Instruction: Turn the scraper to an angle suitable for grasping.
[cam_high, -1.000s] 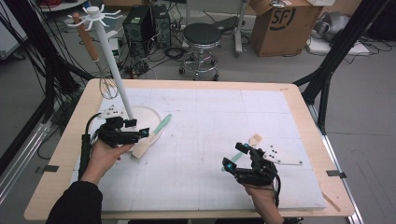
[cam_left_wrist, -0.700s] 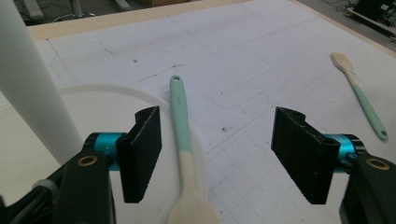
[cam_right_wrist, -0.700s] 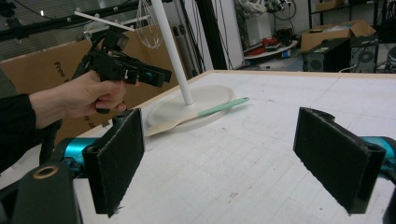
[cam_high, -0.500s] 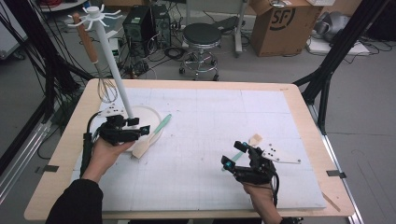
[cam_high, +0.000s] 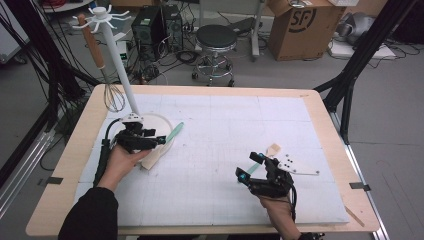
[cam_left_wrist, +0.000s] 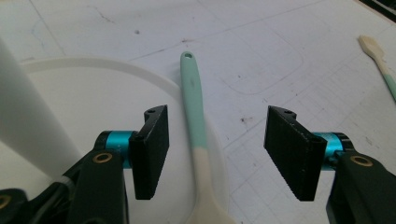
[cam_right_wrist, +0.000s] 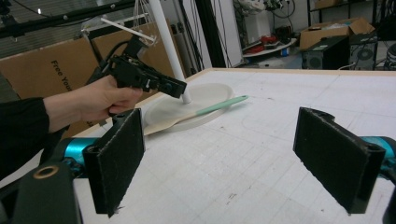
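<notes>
The left gripper (cam_left_wrist: 212, 154) straddles the spatula (cam_left_wrist: 196, 126), jaws apart and just been closing, not yet pressing. The spatula lies across the stand's white base (cam_left_wrist: 93, 88) near the surface's left edge; it could roll off that rim. The right gripper (cam_high: 255, 167) waits, jaws apart.

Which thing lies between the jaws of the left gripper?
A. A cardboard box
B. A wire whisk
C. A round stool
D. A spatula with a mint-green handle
D: in the left gripper view, the spatula runs up between the two open jaws, untouched by them.
</notes>
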